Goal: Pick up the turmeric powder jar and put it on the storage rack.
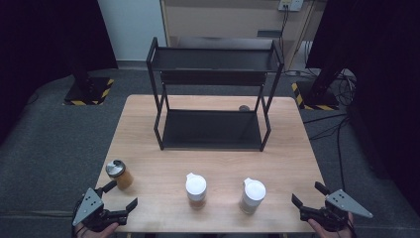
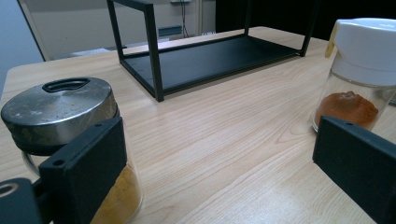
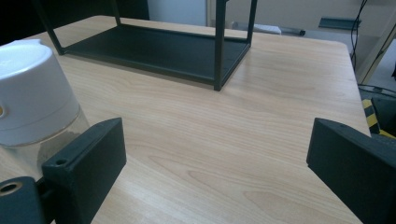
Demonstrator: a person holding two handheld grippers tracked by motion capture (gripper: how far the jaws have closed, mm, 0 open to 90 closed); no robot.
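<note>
Along the desk's (image 1: 148,148) near edge, three spice jars are standing in a row in front of the black rack (image 1: 213,94), which is sitting empty toward the far side, likely waiting to receive them. Nearest the rack's left leg line is the metal-lid jar (image 1: 119,174), holding yellow powder; the orange jar (image 1: 196,190) with a white cap is standing straight in front of the rack, and the grey jar (image 1: 252,195), also white-capped, is standing in front of the rack's right half. The left gripper (image 1: 119,196) is hovering just beside the metal-lid jar, its jaws spread wide and gripping nothing, one jaw almost alongside the glass, so this jar looks like the first pick. The right gripper (image 1: 308,194) is waiting farther from the rack, right of the grey jar and apart from it, jaws likewise wide and empty.
</note>
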